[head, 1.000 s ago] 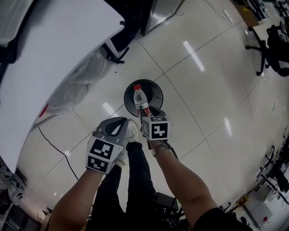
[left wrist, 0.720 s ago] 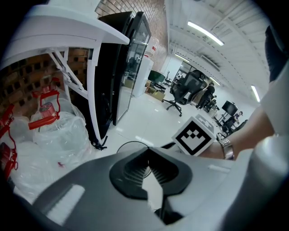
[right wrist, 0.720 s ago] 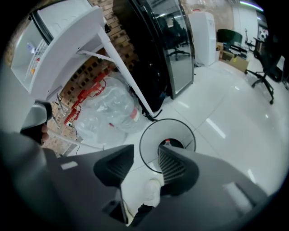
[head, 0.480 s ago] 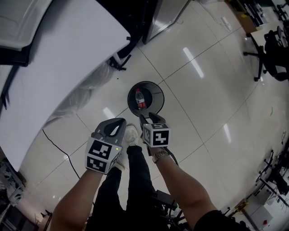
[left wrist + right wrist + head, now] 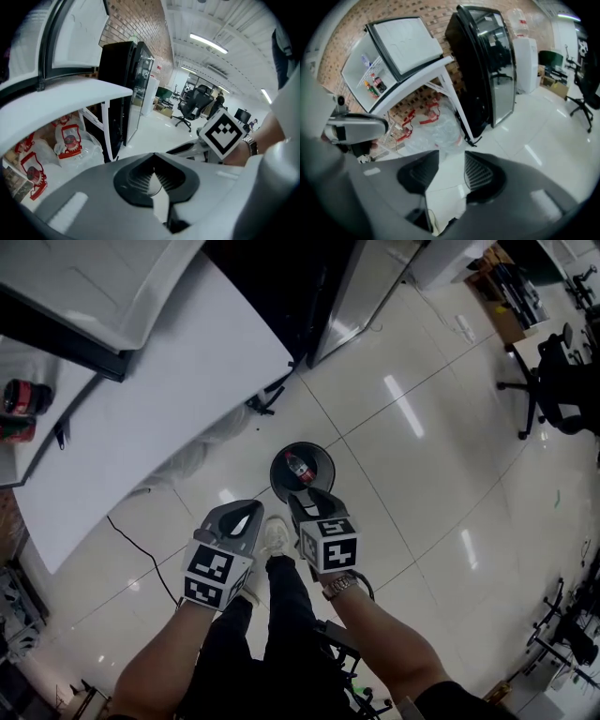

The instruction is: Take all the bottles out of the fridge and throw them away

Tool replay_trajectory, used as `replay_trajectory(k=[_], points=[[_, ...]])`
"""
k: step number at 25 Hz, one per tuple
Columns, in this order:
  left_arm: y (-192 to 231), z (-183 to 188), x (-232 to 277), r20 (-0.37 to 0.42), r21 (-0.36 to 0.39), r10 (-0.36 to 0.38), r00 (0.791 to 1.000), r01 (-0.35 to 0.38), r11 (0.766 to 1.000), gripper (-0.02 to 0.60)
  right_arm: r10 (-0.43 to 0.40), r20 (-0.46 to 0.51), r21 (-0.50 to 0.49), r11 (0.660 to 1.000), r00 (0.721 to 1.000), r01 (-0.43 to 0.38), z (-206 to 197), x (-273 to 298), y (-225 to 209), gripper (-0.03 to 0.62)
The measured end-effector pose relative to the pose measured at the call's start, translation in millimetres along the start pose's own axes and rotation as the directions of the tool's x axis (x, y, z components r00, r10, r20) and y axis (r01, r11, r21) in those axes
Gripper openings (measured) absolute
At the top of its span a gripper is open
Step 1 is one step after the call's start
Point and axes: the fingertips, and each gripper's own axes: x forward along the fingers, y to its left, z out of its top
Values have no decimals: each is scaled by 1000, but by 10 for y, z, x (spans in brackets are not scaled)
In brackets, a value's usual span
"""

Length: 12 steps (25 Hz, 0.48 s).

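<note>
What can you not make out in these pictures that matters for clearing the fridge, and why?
1. Inside of the fridge: right gripper view, dark reflective door; head view, cut off by the top edge.
2. Label on the bottle: head view, too small.
3. Near rim of the bin: head view, hidden behind the right gripper.
4. The bin in both gripper views: out of frame.

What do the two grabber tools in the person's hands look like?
The grey plastic left gripper and grey plastic right gripper are rounded shells with black ribbed pads inside. Each carries a white cube printed with black square markers. The forearms are bare; a metal wristwatch sits on the right wrist.
</note>
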Motion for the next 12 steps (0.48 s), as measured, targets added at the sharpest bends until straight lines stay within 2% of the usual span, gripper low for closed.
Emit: replay_trajectory(k=[7, 10, 12], points=[[-137, 494, -774, 115, 19, 73, 991, -76, 997, 3, 115, 121, -188, 978, 986, -91, 731, -759, 759, 169], [-174, 655, -1119, 176, 15, 129, 976, -133, 991, 3, 190, 172, -283, 949, 967, -137, 1001, -1098, 1141, 169], [-176, 769, -1348, 226, -3, 182, 957, -186, 983, 3, 250, 195, -347, 922, 948, -171, 1168, -1303, 1374, 169]])
